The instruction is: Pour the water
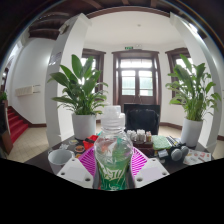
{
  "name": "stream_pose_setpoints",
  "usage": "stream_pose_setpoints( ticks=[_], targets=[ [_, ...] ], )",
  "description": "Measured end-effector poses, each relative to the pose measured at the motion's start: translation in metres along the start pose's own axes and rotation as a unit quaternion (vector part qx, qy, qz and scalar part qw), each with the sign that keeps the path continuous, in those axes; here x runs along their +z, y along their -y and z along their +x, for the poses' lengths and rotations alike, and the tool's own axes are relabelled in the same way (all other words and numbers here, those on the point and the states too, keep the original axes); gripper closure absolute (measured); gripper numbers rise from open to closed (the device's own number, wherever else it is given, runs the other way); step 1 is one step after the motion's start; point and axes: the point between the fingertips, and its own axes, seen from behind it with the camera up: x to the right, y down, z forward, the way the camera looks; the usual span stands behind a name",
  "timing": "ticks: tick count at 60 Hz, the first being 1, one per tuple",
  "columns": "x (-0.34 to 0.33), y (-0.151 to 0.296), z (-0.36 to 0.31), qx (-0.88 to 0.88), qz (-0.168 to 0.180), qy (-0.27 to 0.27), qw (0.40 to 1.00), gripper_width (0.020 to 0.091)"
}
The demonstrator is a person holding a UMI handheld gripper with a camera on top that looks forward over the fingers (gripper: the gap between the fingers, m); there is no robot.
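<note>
A clear green-tinted plastic bottle (113, 155) with a white cap and a green label stands upright between my fingers. My gripper (113, 165) is shut on the bottle, with the purple pads (88, 160) pressed against both its sides. A white cup (60, 156) sits on the dark table to the left of the fingers, just beyond them. The bottle's base is hidden below the fingers.
Two potted leafy plants in white pots (84, 124) (191, 131) stand beyond the table, left and right. Small red items (90, 143) and a dark box (141, 120) lie behind the bottle. Round dark objects (178, 153) rest at the right. A wooden door (136, 78) is far back.
</note>
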Motion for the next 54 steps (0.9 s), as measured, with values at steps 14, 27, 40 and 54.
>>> stream_pose_setpoints(
  ticks=[14,27,40,54],
  targets=[
    [-0.005,-0.006,0.006,0.017,-0.029,-0.016,0.999,0.0408],
    [-0.067,-0.013,0.011,0.030,-0.039,-0.037,0.998,0.0250],
    [-0.156,-0.013,0.018,0.040,-0.042,-0.080,0.995,0.0251],
    [-0.225,0.000,0.031,0.035,-0.038,-0.125,0.991,0.0248]
  ],
)
